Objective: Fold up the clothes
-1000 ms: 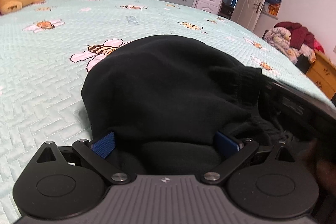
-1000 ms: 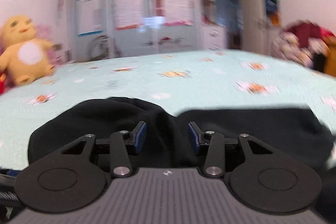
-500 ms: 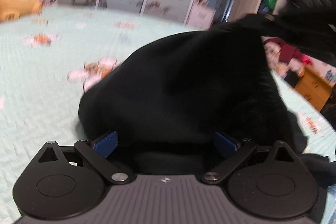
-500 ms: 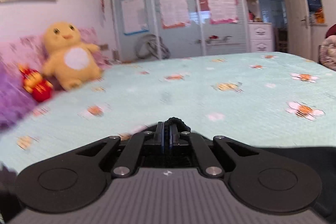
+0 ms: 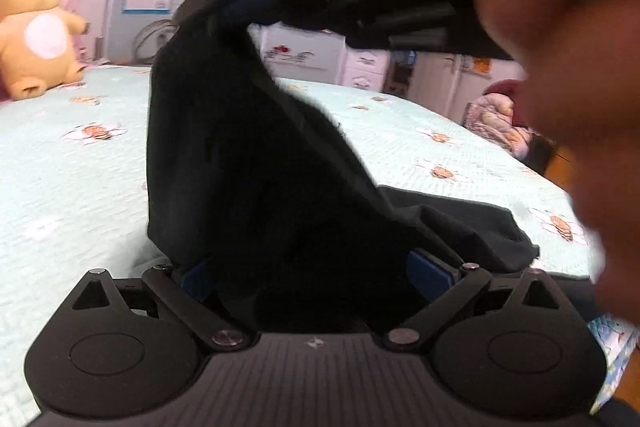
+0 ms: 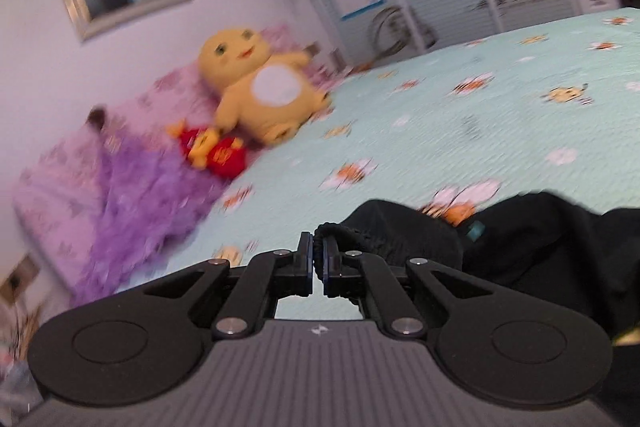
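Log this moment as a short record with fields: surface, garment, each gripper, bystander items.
surface: bed with a mint floral quilt
garment: black garment, one end lifted high, the rest trailing on the quilt
right gripper: jaws shut on the garment's gathered edge; in the left wrist view it holds that edge up above the bed
left gripper: jaws wide apart, cloth lying between them, not clamped
bystander items: yellow plush toy and red plush toy by the pink pillows

Garment hangs over the bed, right tongs pinching its top edge, left tongs below; plush toy sits behind, by the pillows.
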